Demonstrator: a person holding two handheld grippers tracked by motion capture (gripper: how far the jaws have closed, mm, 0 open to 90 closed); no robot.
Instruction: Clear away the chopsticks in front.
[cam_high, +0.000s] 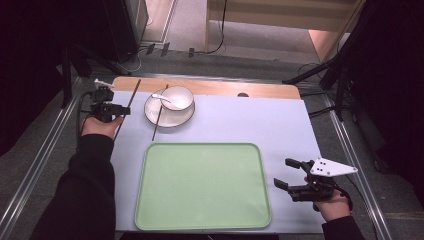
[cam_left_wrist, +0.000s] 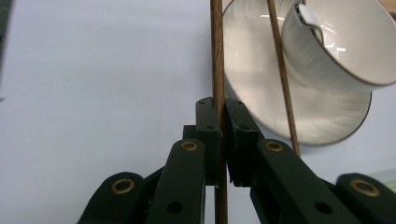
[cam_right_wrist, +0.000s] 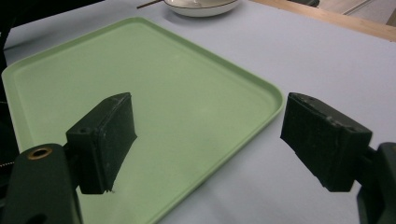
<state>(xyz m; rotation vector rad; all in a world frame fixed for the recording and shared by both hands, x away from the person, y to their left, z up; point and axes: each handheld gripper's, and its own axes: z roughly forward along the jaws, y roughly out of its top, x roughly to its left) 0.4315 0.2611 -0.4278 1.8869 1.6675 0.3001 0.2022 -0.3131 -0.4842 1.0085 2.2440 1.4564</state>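
Observation:
My left gripper (cam_high: 125, 110) is at the table's far left, shut on a brown wooden chopstick (cam_high: 131, 102), which is pinched between its jaws (cam_left_wrist: 219, 106) part-way along its length (cam_left_wrist: 217, 56). A second chopstick (cam_high: 159, 114) lies slanted across the white plate (cam_high: 152, 116), seen again (cam_left_wrist: 281, 74) over that plate (cam_left_wrist: 257, 88). On the plate sits a white bowl (cam_high: 177, 97) with a white spoon (cam_high: 161, 97) in it. My right gripper (cam_high: 283, 172) stands open with nothing between its jaws, just right of the green tray (cam_high: 202, 185); in the right gripper view the open gripper (cam_right_wrist: 208, 116) frames the tray's corner (cam_right_wrist: 261, 88).
A pale blue mat (cam_high: 250, 122) covers the table, with a wooden strip (cam_high: 260, 90) along the far edge. Metal rails (cam_high: 45, 150) run down both sides. Dark stands and cables lie on the floor beyond the table.

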